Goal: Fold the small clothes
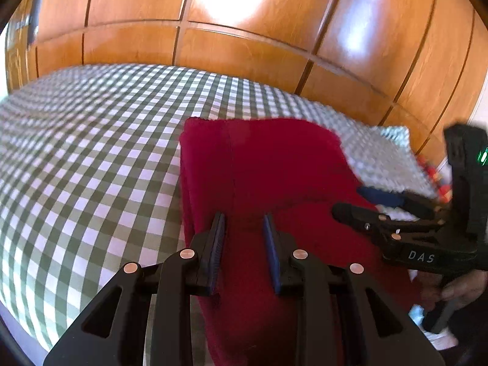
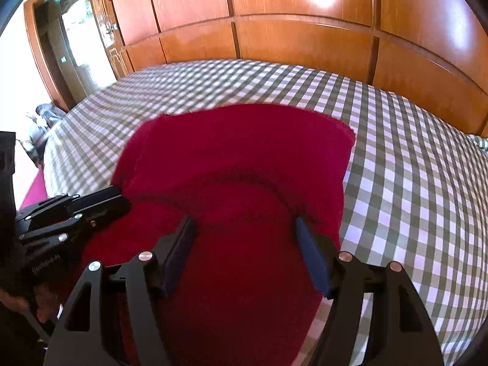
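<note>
Red garment [image 2: 238, 164], some soft knit by the look of it, lies spread on the checked bedcover [image 2: 411, 183] in front of the wooden wardrobe [image 2: 305, 6]. It should be light and limp, sagging wherever it isn't supported, so its near edge or corners look best to pinch. Over its near left side the left gripper [image 1: 244, 222] hovers, jaws narrowly parted with nothing visibly pinched, while the right gripper [image 2: 245, 225] stands spread wide above a crease, not gripping
</note>
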Motion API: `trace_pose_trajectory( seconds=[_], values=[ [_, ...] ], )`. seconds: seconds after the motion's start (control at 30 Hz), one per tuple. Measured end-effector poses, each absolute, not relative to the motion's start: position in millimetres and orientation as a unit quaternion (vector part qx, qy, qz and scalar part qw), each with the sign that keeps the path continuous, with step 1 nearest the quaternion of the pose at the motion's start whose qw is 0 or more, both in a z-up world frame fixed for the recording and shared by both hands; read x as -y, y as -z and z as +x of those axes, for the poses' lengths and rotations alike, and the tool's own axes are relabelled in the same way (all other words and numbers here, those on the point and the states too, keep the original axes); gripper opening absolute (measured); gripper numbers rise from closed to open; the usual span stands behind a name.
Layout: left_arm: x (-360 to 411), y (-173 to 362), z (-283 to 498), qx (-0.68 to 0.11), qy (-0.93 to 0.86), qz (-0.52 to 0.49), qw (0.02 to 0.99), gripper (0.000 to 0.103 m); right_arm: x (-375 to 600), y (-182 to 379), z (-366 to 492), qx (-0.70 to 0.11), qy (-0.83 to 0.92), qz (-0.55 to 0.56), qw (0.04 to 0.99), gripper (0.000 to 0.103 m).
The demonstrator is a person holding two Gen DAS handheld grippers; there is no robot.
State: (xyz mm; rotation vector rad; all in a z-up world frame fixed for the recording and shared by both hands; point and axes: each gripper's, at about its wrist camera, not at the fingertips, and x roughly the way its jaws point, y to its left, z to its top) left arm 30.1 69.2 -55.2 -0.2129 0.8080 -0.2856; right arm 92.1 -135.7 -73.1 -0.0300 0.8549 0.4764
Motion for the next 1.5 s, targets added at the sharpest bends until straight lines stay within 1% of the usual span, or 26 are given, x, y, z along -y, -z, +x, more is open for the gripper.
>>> trace_pose_trajectory(
  seconds=[0.03, 0.07, 0.1, 0.13, 0.17, 0.23, 0.33, 0.4, 0.47, 0.53, 0.57, 0.6, 0.63, 0.67, 0.7, 0.73, 0.77, 0.83, 0.9, 1.0, 1.1, 1.33, 1.5],
  values=[
    [-77, 49, 31, -0.393, 0.147, -0.124, 0.899, 0.025, 146, 68, 90, -0.410, -0.233, 0.012, 0.882, 0.083],
    [-83, 46, 31, -0.393, 0.151, -0.140, 0.896, 0.036, 155, 64, 88, -0.408, -0.232, 0.034, 0.883, 0.087],
    [-91, 41, 33, -0.391, 0.154, -0.163, 0.892, 0.047, 166, 62, 88, -0.407, -0.232, 0.057, 0.882, 0.087],
    [-95, 40, 34, -0.390, 0.155, -0.181, 0.890, 0.065, 181, 64, 89, -0.415, -0.239, 0.096, 0.873, 0.088],
    [-101, 39, 37, -0.388, 0.157, -0.204, 0.885, 0.069, 190, 66, 91, -0.424, -0.245, 0.126, 0.863, 0.089],
    [-107, 41, 47, -0.395, 0.164, -0.230, 0.874, 0.069, 206, 76, 97, -0.441, -0.248, 0.172, 0.845, 0.089],
    [-105, 51, 67, -0.415, 0.173, -0.237, 0.861, 0.069, 215, 94, 106, -0.470, -0.276, 0.219, 0.809, 0.089],
    [-106, 63, 74, -0.440, 0.189, -0.254, 0.841, 0.069, 213, 104, 110, -0.486, -0.292, 0.232, 0.791, 0.088],
    [-107, 78, 79, -0.449, 0.204, -0.263, 0.829, 0.069, 205, 117, 116, -0.502, -0.306, 0.240, 0.772, 0.085],
    [-108, 95, 80, -0.461, 0.212, -0.266, 0.820, 0.069, 200, 125, 120, -0.500, -0.316, 0.251, 0.767, 0.084],
    [-110, 102, 80, -0.458, 0.218, -0.274, 0.817, 0.069, 195, 125, 122, -0.499, -0.321, 0.243, 0.768, 0.080],
    [-111, 104, 77, -0.443, 0.226, -0.279, 0.821, 0.067, 193, 124, 124, -0.500, -0.321, 0.238, 0.769, 0.079],
    [-109, 104, 76, -0.441, 0.235, -0.278, 0.820, 0.054, 189, 124, 126, -0.501, -0.322, 0.229, 0.770, 0.074],
    [-107, 103, 76, -0.440, 0.248, -0.284, 0.815, 0.048, 187, 123, 127, -0.501, -0.323, 0.222, 0.772, 0.066],
    [-106, 101, 75, -0.439, 0.249, -0.289, 0.814, 0.044, 187, 121, 126, -0.500, -0.325, 0.220, 0.772, 0.063],
    [-103, 98, 75, -0.434, 0.256, -0.284, 0.815, 0.040, 188, 118, 125, -0.497, -0.327, 0.221, 0.773, 0.054],
    [-101, 94, 73, -0.430, 0.261, -0.278, 0.818, 0.038, 191, 114, 124, -0.491, -0.330, 0.221, 0.776, 0.046],
    [-93, 82, 73, -0.419, 0.277, -0.279, 0.819, 0.036, 196, 100, 116, -0.480, -0.332, 0.208, 0.785, 0.042],
    [-85, 71, 76, -0.407, 0.302, -0.282, 0.815, 0.035, 204, 87, 105, -0.467, -0.328, 0.191, 0.798, 0.041],
    [-47, 48, 83, -0.397, 0.345, -0.254, 0.812, 0.035, 234, 67, 91, -0.440, -0.308, 0.191, 0.822, 0.040],
    [-6, 37, 96, -0.396, 0.385, -0.243, 0.798, 0.035, 284, 51, 75, -0.411, -0.274, 0.204, 0.845, 0.040],
    [164, 6, 145, -0.401, 0.476, -0.177, 0.762, 0.035, 418, 29, 50, -0.352, -0.152, 0.244, 0.891, 0.040],
    [278, -2, 172, -0.411, 0.503, -0.120, 0.751, 0.035, 498, 32, 48, -0.329, -0.067, 0.265, 0.904, 0.040]
  ],
)
